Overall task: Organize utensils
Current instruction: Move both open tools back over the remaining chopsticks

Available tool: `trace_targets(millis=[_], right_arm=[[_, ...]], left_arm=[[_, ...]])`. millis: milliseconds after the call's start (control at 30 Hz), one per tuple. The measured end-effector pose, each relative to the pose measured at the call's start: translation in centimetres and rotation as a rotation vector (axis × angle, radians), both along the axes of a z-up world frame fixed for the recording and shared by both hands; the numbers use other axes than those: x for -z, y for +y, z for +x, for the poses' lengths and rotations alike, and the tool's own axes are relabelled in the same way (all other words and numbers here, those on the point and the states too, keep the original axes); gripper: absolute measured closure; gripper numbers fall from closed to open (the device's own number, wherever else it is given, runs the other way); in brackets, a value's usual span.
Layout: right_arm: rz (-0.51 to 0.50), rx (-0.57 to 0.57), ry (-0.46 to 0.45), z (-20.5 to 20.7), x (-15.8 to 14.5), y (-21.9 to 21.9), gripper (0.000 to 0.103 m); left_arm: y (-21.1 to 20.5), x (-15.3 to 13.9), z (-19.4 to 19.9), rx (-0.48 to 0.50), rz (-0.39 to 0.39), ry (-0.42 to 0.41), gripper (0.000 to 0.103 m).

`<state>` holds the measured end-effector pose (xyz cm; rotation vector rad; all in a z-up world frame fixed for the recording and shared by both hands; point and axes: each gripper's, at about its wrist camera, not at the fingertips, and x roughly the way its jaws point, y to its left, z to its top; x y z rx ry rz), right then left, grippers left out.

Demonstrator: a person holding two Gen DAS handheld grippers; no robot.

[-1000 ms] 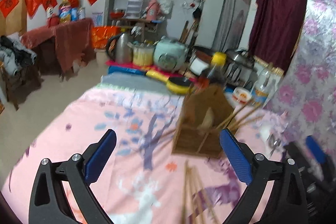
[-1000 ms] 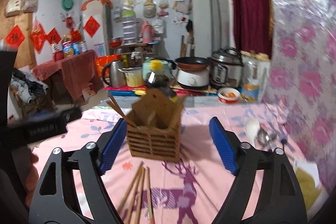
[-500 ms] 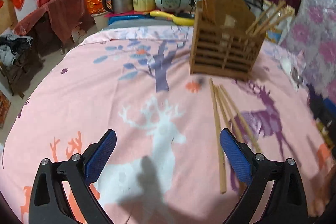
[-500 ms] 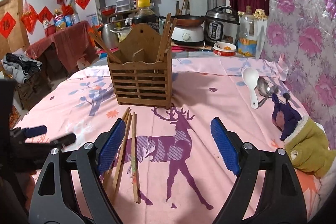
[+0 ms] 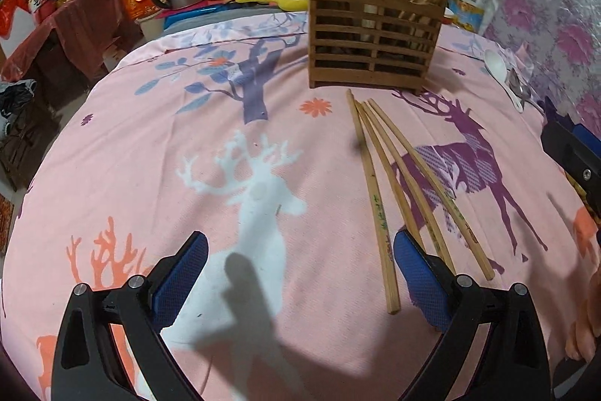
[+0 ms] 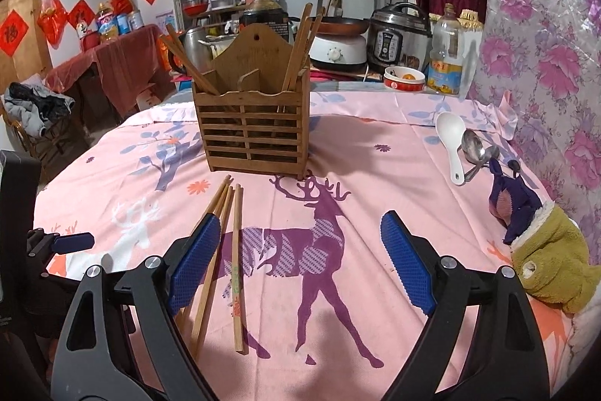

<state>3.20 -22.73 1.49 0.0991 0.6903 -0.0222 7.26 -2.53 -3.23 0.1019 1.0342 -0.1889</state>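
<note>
Where loose chopsticks (image 5: pixel 379 175) lie flat, tips apparently point toward holder (image 5: pixel 372 36).

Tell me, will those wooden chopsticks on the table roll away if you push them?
Probably not far: the loose chopsticks look squarish at their thick ends, and the pink tablecloth is soft fabric. They look stiff and light, so a nudge would likely slide or fan them apart.
</note>
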Motion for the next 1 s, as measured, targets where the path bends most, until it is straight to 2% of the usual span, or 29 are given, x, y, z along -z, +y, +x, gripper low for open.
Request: trace_targets(millis=[333,533,867,1000], right_arm=[[-0.009,-0.011,0.012,0.0,0.2,0.4,0.018],[-0.009,-0.01,0.013,0.0,0.2,0.5,0.018],[-0.013,0.011,0.006,-0.1,0.1,0.1,0.015],[0.033,0.027,0.007,-0.1,-0.1,-1.3,0.015]], left_arm=[[-0.9,1.7,0.3,0.029,0.044,0.068,0.006],[-1.0,2.3,0.5,0.038,0.037,0.098,0.006],[1.1,2.4,1.6,-0.069,0.04,0.113,0.005],[1.3,2.2,1.7,-0.08,0.036,0.104,0.005]])
